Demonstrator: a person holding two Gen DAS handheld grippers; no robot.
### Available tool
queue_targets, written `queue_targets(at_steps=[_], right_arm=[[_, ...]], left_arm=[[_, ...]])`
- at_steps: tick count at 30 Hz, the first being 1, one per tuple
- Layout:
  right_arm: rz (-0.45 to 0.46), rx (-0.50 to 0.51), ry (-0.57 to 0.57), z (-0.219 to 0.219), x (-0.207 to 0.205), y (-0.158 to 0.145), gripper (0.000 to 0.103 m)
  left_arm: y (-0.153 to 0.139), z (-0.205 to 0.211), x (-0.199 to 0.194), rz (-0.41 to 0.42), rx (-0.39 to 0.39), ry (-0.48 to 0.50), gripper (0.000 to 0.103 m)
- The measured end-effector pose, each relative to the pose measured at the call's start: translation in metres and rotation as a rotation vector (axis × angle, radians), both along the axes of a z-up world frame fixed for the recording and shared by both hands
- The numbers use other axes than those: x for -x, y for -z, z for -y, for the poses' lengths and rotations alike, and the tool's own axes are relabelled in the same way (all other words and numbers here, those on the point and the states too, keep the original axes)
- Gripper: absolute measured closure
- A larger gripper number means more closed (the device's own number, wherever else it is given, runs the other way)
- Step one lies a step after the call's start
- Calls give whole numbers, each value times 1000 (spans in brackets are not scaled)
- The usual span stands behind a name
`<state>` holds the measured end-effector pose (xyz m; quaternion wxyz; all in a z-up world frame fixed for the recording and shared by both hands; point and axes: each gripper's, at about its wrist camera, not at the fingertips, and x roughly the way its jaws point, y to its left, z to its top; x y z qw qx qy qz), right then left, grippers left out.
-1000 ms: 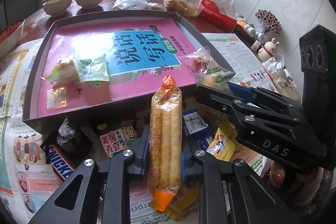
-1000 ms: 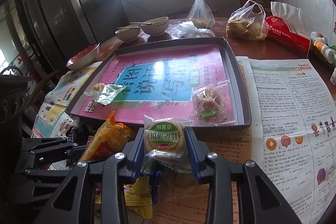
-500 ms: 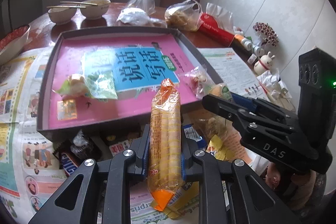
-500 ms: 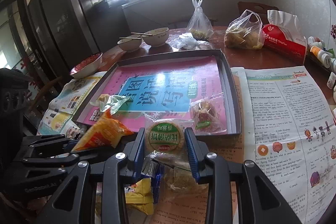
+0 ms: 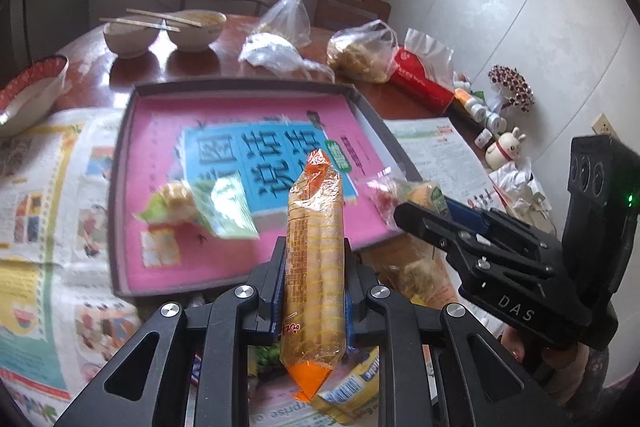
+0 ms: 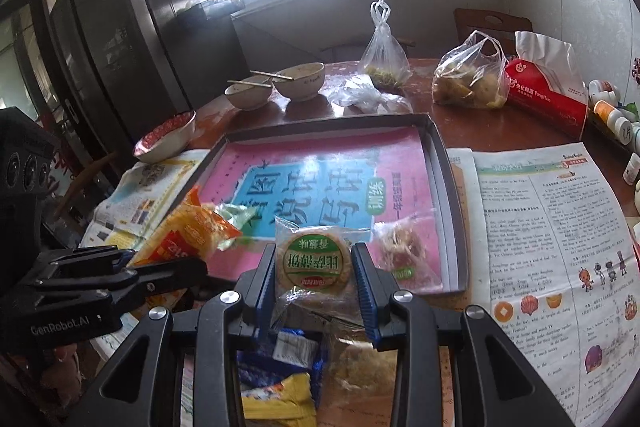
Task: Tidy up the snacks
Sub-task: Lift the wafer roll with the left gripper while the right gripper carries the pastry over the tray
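- Orange wafer-roll packet [image 5: 314,263]: long, upright, clamped mid-body between the jaws of the left gripper [image 5: 313,281]; top crimp lies over the near edge of the tray, bottom crimp hangs below the fingers. Held in the air above the loose snack pile.
- Round biscuit pack [image 6: 313,259]: clear wrapper, green label facing the camera; the right gripper [image 6: 314,269] has its jaws closed against both sides of it. Held just short of the tray's near wall.
- Tray [image 6: 448,187]: shallow, grey-walled, lined with a pink and blue book cover. Already inside: a green-wrapped snack [image 5: 192,205] toward the left, a clear red-flecked packet [image 6: 400,247] at the near right corner.
- Loose snack pile [image 6: 280,379]: yellow and blue wrappers on the newspaper, near side of the tray, below both grippers; not yet sorted.
- Surround: newspaper [image 6: 540,247] under and beside the tray; two bowls with chopsticks [image 6: 276,87], plastic bags [image 6: 468,79], a red tissue pack [image 6: 548,95] at the table's far side.
- Step in hand, as judged: both items picked and in carry toward the tray.
- Next move calls for: clearing the near wall, lowering each item onto bare pink lining apart from the snacks already there, then parting the jaws. The two grippers sit close together, so staggered placement seems wise.
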<state>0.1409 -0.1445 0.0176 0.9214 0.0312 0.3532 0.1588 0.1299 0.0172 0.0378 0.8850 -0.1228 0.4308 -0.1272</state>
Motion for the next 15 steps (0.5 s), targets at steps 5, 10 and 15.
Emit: queue_targets(at_steps=[5, 10, 15], right_arm=[[8, 0, 9, -5, -6, -9, 66], [14, -12, 19, -5, -11, -18, 66], [8, -10, 18, -5, -18, -24, 66]], left_arm=[[-13, -13, -7, 21, 9, -15, 81], [-21, -21, -15, 35, 22, -35, 81], [-27, -20, -25, 48, 8, -58, 81]])
